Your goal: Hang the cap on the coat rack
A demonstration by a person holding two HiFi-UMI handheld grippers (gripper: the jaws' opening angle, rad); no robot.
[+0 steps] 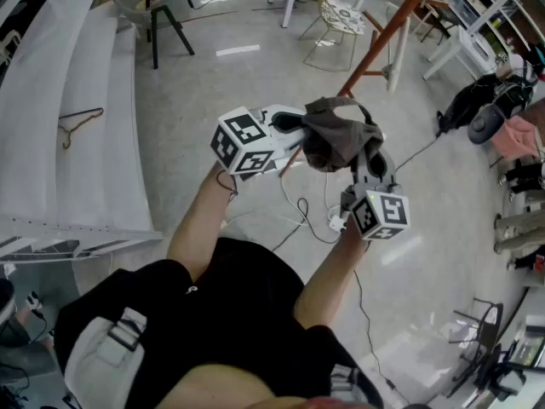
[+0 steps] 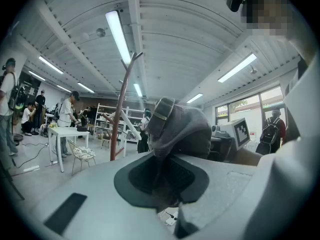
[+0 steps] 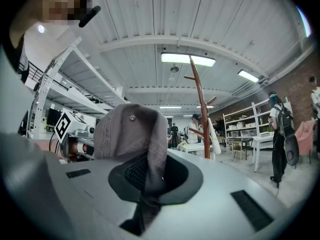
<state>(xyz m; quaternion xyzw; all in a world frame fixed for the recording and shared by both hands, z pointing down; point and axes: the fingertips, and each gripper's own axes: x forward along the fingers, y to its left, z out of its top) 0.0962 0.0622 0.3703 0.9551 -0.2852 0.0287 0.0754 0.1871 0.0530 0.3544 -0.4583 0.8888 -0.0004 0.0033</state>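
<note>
A grey-brown cap [image 1: 339,136] hangs between my two grippers, held up in the air. My left gripper [image 1: 294,135] is shut on one side of the cap [image 2: 180,131]. My right gripper [image 1: 366,164] is shut on the other side, where the cap's fabric [image 3: 132,134] is pinched between the jaws. The coat rack [image 1: 387,37], a reddish-brown pole with branches, stands ahead; it also shows as a rack pole [image 2: 121,109] in the left gripper view and a rack pole [image 3: 201,109] in the right gripper view, some way beyond the cap.
A white shelf unit [image 1: 77,118] with a wire hanger [image 1: 78,124] lies at the left. A wire chair [image 1: 336,24] and white tables [image 1: 464,41] stand near the rack. Cables [image 1: 319,216] and a power strip lie on the floor. People stand farther off.
</note>
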